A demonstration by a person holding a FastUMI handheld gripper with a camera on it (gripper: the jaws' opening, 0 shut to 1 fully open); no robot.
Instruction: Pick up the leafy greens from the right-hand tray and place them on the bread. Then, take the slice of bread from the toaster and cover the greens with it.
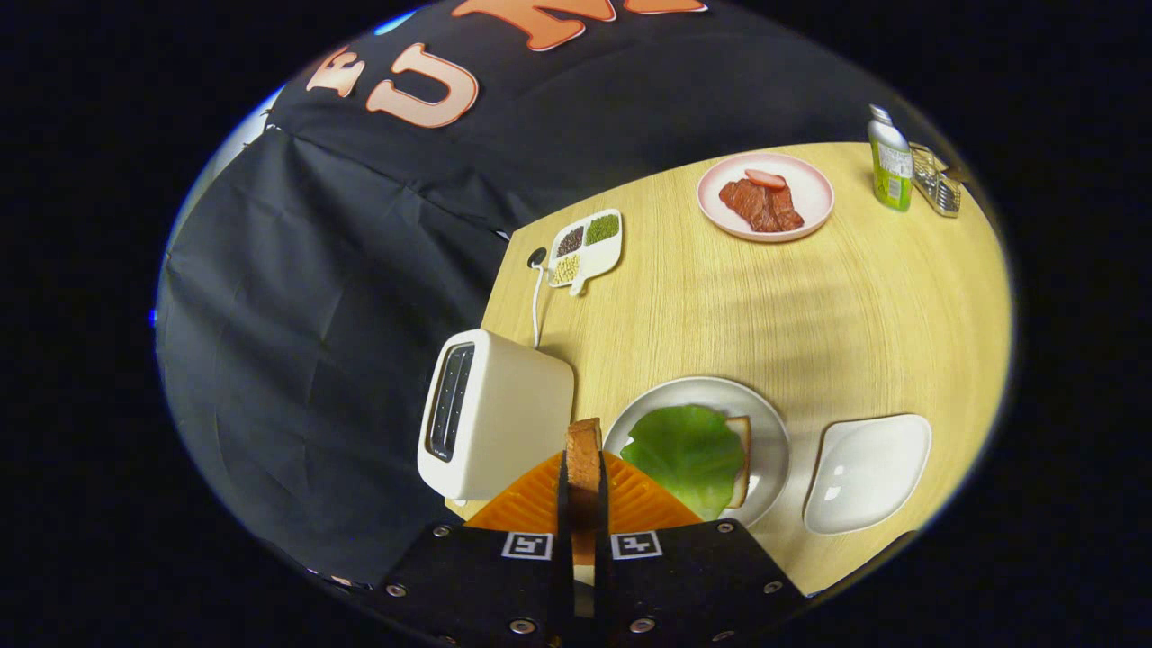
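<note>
On desk (684,306), greens (686,454) are already lying on plated bread at lower centre while fingers (583,504) are clamping toast slice (583,454), covering left.

One toaster (495,416), two bread slices, one in the claw (583,477) and one (740,459) under the single lettuce leaf (688,454), three plates, one divided dish (587,247), one bottle (890,160)

The gripper (583,490) clamps the bread slice (583,454) between toaster (499,414) and plate (765,423) bearing greens (686,454).
</note>
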